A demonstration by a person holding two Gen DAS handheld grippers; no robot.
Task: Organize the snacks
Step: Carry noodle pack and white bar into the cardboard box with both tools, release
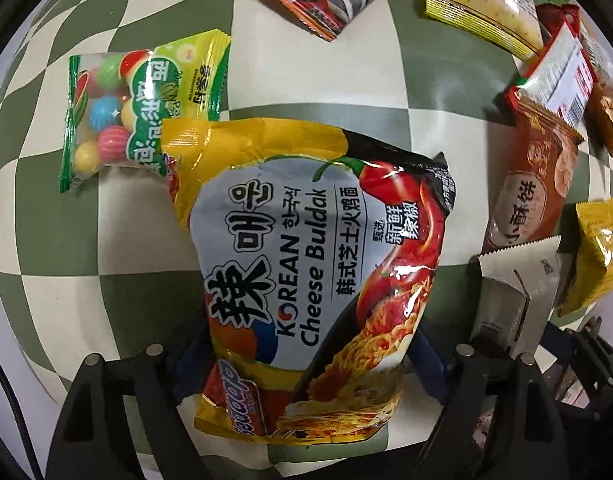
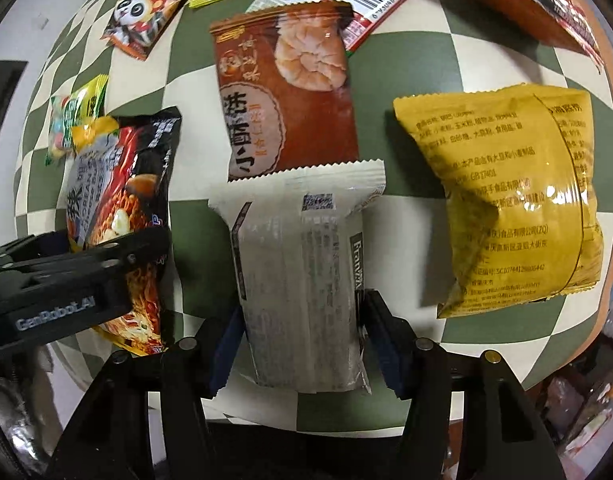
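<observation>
In the left wrist view a Korean Cheese Buldak noodle pack (image 1: 306, 264) fills the middle. My left gripper (image 1: 306, 364) is shut on it, its blue pads pressing both sides of the narrowed lower end. The pack's yellow top overlaps a bag of coloured candy balls (image 1: 118, 116). In the right wrist view my right gripper (image 2: 304, 344) is shut on a white snack pack (image 2: 302, 264), one pad against each long edge. The noodle pack (image 2: 118, 200) also shows there at the left, under the left gripper's black body (image 2: 66, 284).
All lies on a green-and-cream checkered cloth (image 2: 406, 60). A brown pastry pack (image 2: 286, 100) sits just beyond the white pack and a yellow snack bag (image 2: 506, 200) to its right. A panda snack bag (image 2: 146, 12) and several other packs crowd the far edge.
</observation>
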